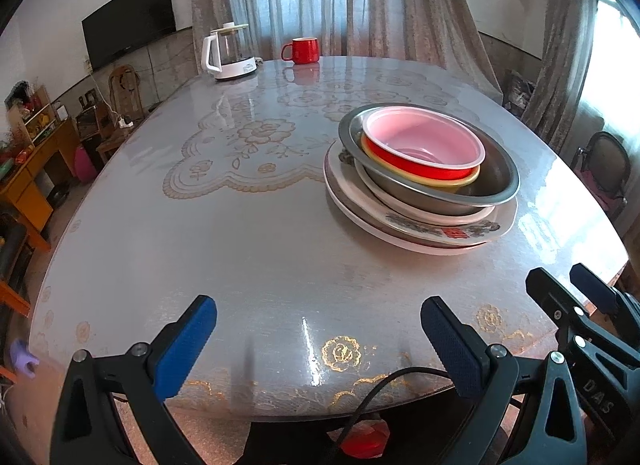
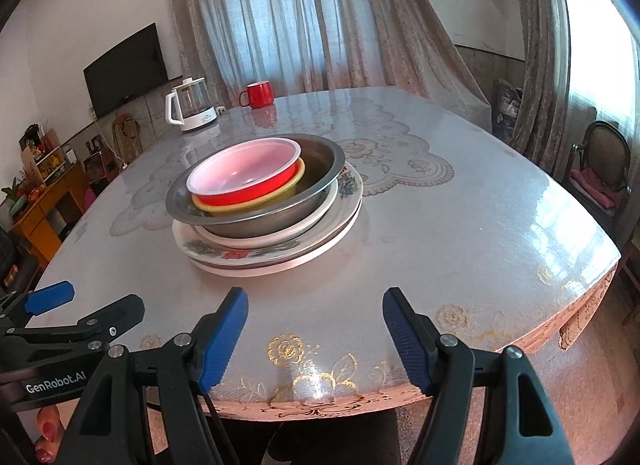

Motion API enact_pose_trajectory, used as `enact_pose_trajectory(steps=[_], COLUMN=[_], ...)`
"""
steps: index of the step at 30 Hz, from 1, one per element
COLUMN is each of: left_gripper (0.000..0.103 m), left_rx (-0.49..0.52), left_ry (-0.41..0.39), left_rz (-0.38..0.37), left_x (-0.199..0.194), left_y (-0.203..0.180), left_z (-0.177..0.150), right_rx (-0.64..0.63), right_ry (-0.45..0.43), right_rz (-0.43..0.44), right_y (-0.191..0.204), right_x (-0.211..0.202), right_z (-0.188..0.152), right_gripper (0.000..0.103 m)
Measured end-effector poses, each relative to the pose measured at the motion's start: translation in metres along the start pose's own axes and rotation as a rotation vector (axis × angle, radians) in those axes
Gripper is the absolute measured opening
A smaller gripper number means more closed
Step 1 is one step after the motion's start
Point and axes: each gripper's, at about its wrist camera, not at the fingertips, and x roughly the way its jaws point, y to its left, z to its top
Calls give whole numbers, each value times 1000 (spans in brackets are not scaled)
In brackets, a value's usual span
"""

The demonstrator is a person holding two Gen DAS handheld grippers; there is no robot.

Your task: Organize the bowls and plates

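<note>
Black tool (image 2: 314, 339) frames, blue ribbed pads (image 2: 222, 341) (silver screws)

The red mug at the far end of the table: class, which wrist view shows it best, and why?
The left wrist view: the red mug looks slightly larger there, with its handle and open rim clear. The right wrist view shows the mug smaller, beside the kettle.

Quick count on the table (image 2: 460, 225) — one stack: three bowls, namely a red bowl (image 2: 248, 181), a yellow bowl (image 2: 290, 189) and a steel bowl (image 2: 320, 169). Under them at least three plates (image 2: 344, 205) — hard to separate. Plus one red mug (image 2: 259, 94) and one kettle (image 2: 191, 109).
</note>
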Motion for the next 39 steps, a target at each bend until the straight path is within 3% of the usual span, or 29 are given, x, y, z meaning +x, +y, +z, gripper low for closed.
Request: enact_pose_trajectory(steps=[39], left_gripper=[103], left_rx=[-8], left_ry=[-5], left_rz=[27], left_x=[2], left_y=[8], left_z=[0], right_rx=[-5], right_ry=[6], right_rz=[14], right_y=[2], right_x=[1], right_z=[0], right_gripper=[71])
